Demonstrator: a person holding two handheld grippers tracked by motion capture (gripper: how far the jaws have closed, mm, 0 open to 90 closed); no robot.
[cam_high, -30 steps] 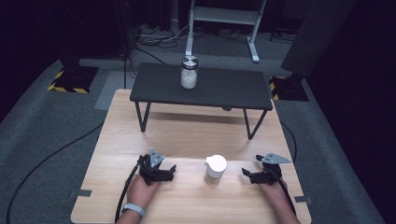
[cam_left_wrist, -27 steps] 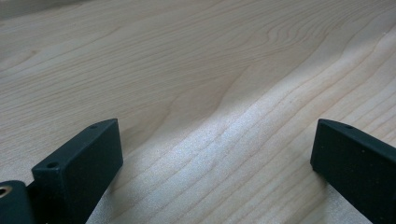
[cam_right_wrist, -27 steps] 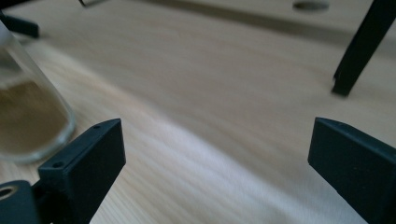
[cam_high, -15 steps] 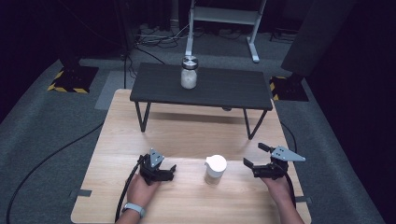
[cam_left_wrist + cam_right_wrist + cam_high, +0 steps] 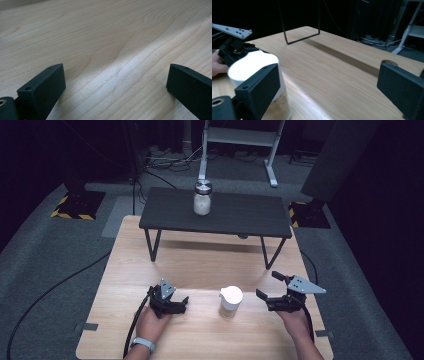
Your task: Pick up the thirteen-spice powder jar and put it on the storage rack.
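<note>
A white cup (image 5: 231, 300) stands on the wooden table (image 5: 200, 265) near its front edge, between my two grippers. My left gripper (image 5: 182, 304) rests low on the table left of the cup, its jaws wide open over bare wood (image 5: 115, 82). My right gripper (image 5: 268, 285) hovers right of the cup, open, with nothing between its jaws (image 5: 329, 87). In the right gripper view the cup (image 5: 254, 67) sits just beyond the left jaw, apart from it, and the left gripper (image 5: 234, 47) shows behind it. A glass jar (image 5: 202, 197) with white contents stands on the black bench (image 5: 250, 217).
The black bench stands on thin metal legs (image 5: 151, 245) across the far half of the table. A cable (image 5: 50, 290) runs over the grey floor at the left. A white stand (image 5: 272, 150) is behind the table.
My right gripper has lifted off the table and tipped upward, drifting slightly right. The left gripper, cup and jar have stayed where they were.
</note>
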